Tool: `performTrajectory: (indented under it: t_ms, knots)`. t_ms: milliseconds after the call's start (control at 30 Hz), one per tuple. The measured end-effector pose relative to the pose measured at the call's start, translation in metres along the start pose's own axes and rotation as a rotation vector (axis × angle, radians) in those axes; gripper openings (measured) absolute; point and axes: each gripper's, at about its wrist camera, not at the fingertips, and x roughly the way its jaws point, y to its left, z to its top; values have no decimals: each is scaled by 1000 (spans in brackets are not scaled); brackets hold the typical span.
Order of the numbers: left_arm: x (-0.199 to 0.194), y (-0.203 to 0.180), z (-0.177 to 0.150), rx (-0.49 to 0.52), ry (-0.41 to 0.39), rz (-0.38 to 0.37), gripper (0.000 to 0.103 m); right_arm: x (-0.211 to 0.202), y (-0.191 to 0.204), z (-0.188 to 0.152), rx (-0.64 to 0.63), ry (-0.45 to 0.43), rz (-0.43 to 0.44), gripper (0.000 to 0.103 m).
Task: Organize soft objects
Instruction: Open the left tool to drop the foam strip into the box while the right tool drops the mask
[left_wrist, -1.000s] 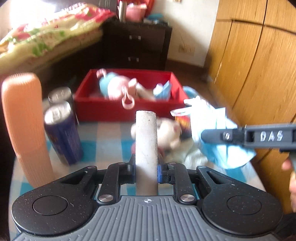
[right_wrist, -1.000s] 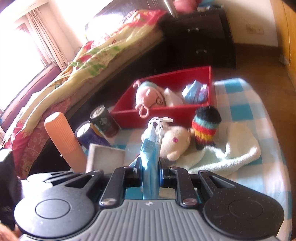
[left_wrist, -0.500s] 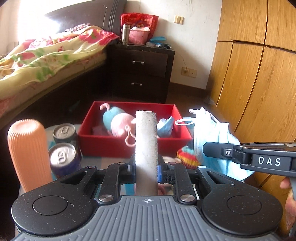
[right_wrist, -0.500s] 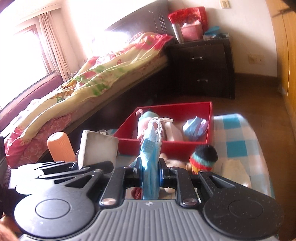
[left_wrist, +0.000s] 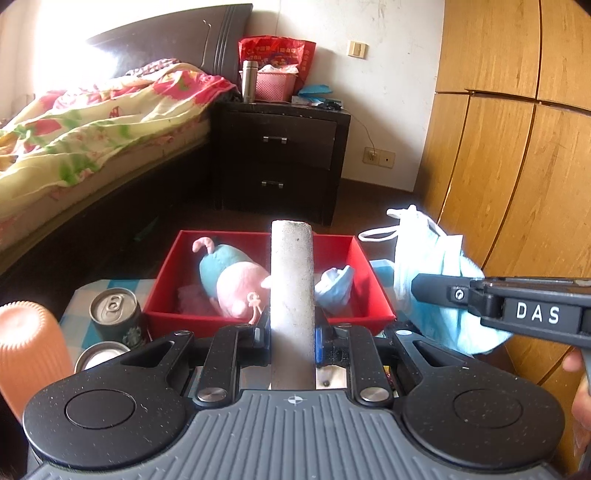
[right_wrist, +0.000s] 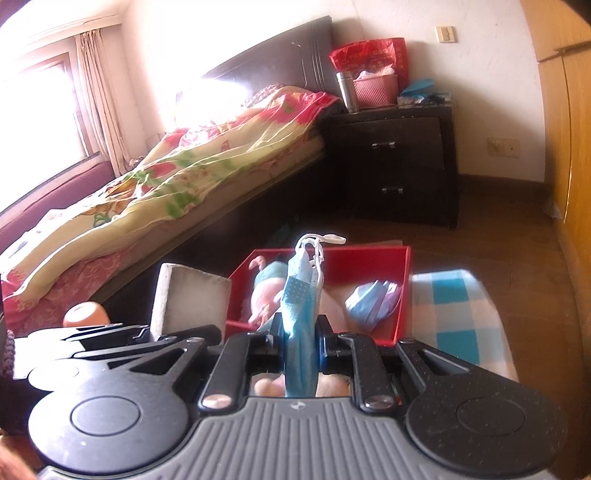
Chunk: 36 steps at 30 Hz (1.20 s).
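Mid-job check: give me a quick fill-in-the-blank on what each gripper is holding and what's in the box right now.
1. The left gripper is shut on a grey ____.
2. The right gripper is shut on a blue face ____.
3. The pink and blue plush toy lies inside the ____ box.
4. Left of the box stand two drink ____ beside an orange cup.

Missing words: sponge; mask; red; cans

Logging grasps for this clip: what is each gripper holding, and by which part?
Left gripper clamps a grey sponge block across its lower end. Right gripper pinches a blue face mask near its lower part.
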Motion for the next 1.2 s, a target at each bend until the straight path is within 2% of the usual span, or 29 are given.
performTrajectory:
  t_ms: [400,667,1000,1167,1200]
  knots:
    - [44,3,22,-9,4,4,18,38,-8,13,-35,14,-33,0]
    - [87,-2,42,3,15,42,19,79,-17,25,-62,29,-57,0]
    - [125,-1,48,-20,42,58,19,123,-32,32,-67,56,-80,0]
    - [137,1,48,-42,64,91,28,140,-45,32,-22,91,-79,2]
    - [137,1,47,-46,64,98,36,141,-48,32,-9,97,-85,5]
